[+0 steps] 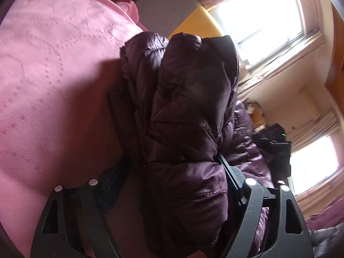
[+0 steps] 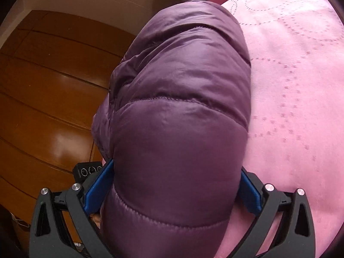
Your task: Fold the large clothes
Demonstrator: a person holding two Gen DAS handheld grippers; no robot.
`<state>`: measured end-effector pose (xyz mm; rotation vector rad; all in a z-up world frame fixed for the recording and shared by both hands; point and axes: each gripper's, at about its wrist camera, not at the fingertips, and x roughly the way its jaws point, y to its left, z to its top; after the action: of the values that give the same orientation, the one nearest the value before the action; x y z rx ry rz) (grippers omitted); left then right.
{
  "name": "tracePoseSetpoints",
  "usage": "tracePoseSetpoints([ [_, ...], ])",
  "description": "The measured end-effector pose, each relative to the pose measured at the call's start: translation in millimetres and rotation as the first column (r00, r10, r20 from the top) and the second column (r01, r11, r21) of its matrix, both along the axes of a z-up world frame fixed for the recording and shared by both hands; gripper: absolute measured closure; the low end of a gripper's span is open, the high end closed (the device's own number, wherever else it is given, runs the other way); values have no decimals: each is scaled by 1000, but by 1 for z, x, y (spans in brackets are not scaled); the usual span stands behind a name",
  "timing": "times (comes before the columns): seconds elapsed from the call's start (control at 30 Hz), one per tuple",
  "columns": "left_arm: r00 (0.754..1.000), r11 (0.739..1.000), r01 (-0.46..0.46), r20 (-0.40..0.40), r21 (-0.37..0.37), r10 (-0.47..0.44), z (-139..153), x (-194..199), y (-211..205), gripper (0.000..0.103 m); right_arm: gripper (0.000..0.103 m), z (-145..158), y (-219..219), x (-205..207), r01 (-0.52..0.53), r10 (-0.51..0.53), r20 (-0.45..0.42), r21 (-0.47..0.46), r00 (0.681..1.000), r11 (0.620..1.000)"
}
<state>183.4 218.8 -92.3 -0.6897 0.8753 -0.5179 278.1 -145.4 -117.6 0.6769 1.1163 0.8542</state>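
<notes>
My right gripper [image 2: 176, 185] pinches the puffy purple jacket [image 2: 178, 107] over the pink bedspread [image 2: 290, 86]; left gripper [image 1: 172, 172] straddles it, its grip unclear. Slick padding at twelve o'clock may slip free.

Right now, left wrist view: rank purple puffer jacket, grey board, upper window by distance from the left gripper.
1. purple puffer jacket: between the left gripper's fingers, draped ahead.
2. grey board: beyond the pink bedspread, top centre.
3. upper window: far wall, top right.
</notes>
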Motion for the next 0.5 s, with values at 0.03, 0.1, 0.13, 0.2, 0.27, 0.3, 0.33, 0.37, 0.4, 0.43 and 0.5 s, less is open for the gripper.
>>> tracePoseSetpoints([
  [0.03,1000,1000,5,4,-6,-5,0,0,-1,26,11,3,1,-1,-15,15,13,-7,1000,1000],
  [0.1,1000,1000,16,12,-14,-15,3,3,-8,27,29,12,-3,-6,-17,18,59,-29,998,999],
  [0.13,999,1000,25,20,-17,-25,6,6,-13,27,36,16,-9,-8,-16,19,83,-30,996,999],
  [0.2,998,998,57,40,-12,-57,14,11,-31,28,39,29,-20,-16,-5,11,139,-44,990,999],
  [0.27,994,995,95,52,-3,-94,20,21,-50,28,41,43,-39,-21,22,-12,183,-52,983,998],
  [0.3,991,993,120,53,-6,-119,23,28,-65,28,41,49,-51,-23,41,-30,198,-55,980,998],
  [0.33,988,989,145,53,-12,-144,25,34,-79,28,41,54,-68,-24,68,-53,214,-60,975,996],
  [0.37,982,983,181,55,-17,-180,27,44,-100,28,41,59,-85,-28,94,-77,226,-64,971,994],
  [0.4,978,979,202,57,-14,-201,29,49,-115,28,41,64,-105,-30,127,-107,239,-72,965,989],
  [0.43,972,974,228,62,-9,-228,31,57,-135,28,41,70,-121,-31,156,-132,249,-81,959,984],
  [0.5,956,958,286,69,-1,-285,34,73,-182,28,41,77,-163,-35,230,-197,267,-99,943,968],
])
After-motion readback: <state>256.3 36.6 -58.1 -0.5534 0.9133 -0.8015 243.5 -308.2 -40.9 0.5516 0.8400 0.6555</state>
